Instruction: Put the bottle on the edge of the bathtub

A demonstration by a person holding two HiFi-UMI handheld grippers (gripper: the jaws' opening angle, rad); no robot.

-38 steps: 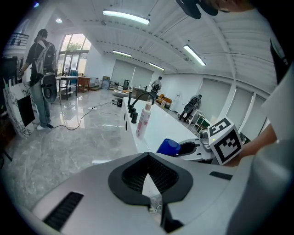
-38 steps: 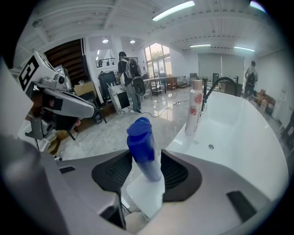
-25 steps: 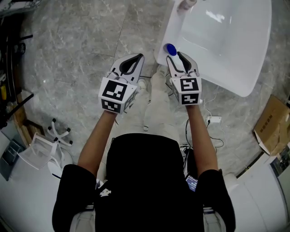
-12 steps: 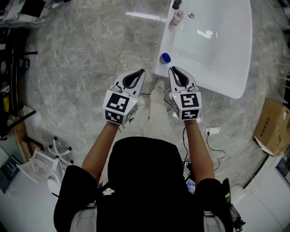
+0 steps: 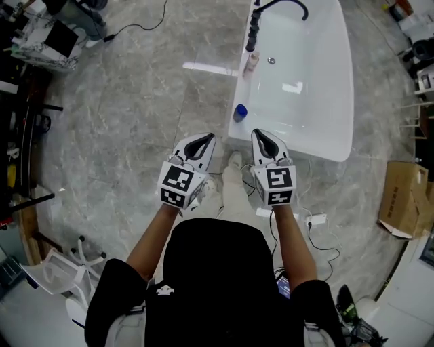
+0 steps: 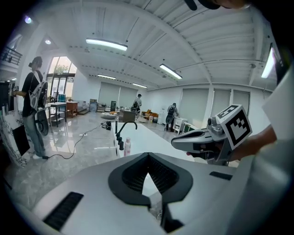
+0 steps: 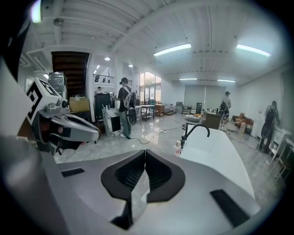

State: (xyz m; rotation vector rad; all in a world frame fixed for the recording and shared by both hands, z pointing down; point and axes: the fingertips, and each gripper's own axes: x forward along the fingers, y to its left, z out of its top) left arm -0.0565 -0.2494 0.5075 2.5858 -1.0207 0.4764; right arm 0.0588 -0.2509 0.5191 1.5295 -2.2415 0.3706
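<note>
A bottle with a blue cap [image 5: 240, 112] stands on the near left rim of the white bathtub [image 5: 293, 143]. Both grippers hover side by side over the floor, short of the tub and apart from the bottle. My left gripper [image 5: 207, 138] is shut and empty, its jaws meeting at the tips [image 6: 148, 156]. My right gripper [image 5: 260, 135] is shut too, with nothing between its jaws [image 7: 145, 151]. The blue-capped bottle is hidden in both gripper views. A second, pinkish bottle [image 5: 251, 62] stands on the rim by the tap.
A black tap [image 5: 272, 7] arches over the tub's far end. Cables and a power strip [image 5: 314, 219] lie on the grey marble floor to my right, a cardboard box [image 5: 401, 197] beyond them. A white rack [image 5: 55, 274] sits at the lower left. People stand further off [image 7: 125, 112].
The right gripper's jaws were open around the blue-capped bottle; they now are shut and empty. Both grippers have drawn back from the tub, leaving the bottle on the rim.
</note>
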